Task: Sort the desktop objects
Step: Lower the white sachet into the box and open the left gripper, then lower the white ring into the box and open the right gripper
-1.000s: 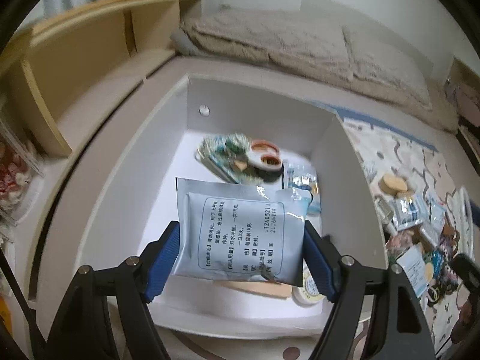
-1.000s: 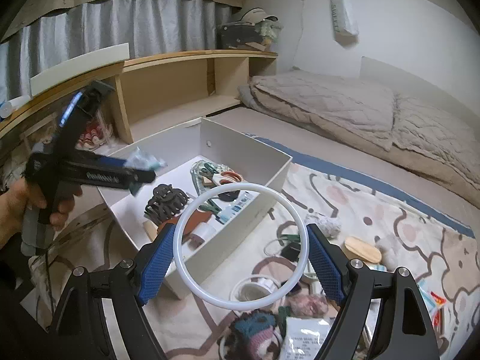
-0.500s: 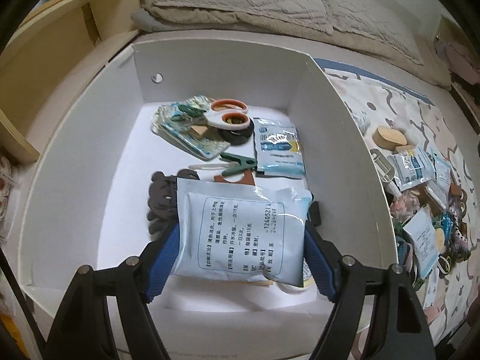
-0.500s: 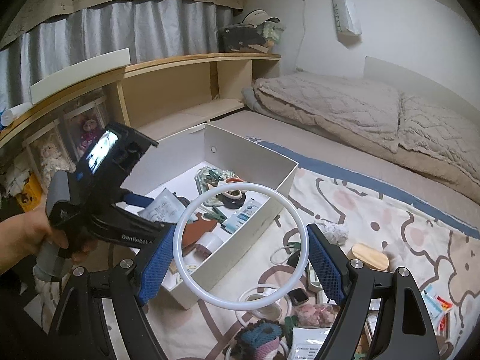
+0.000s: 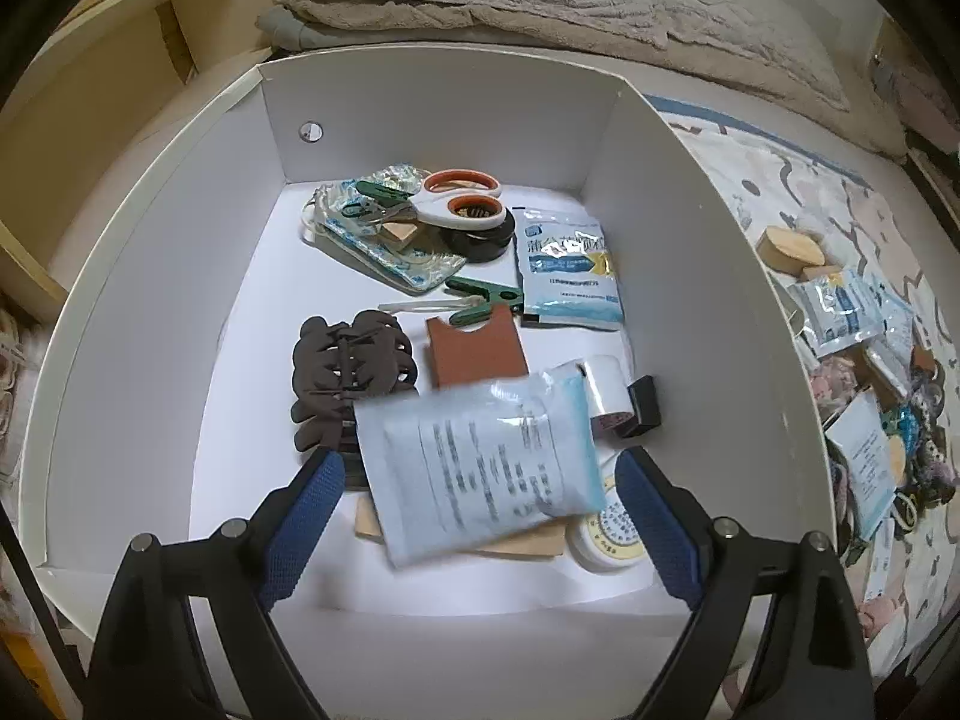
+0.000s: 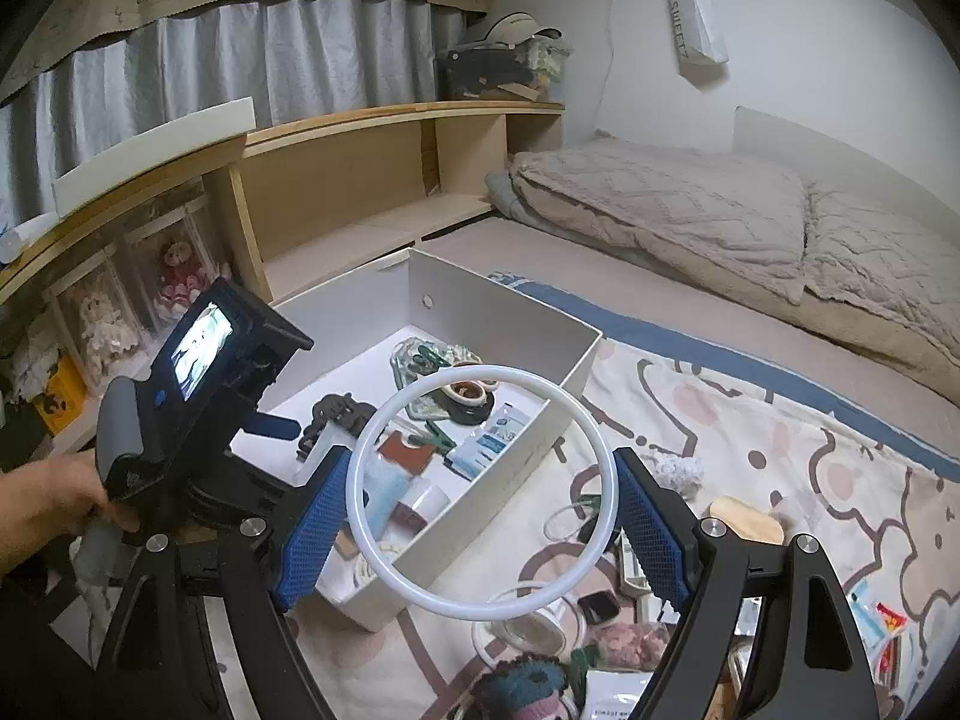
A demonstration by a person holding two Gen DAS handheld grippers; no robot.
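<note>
While the left gripper (image 5: 480,516) hangs over the white box (image 5: 150,312), its jaws have just been opening — the blurred pale packet (image 5: 480,468) sits loose between them, tilted, above the box clutter. Right gripper (image 6: 483,501) is clamped on the white ring (image 6: 384,432).
</note>
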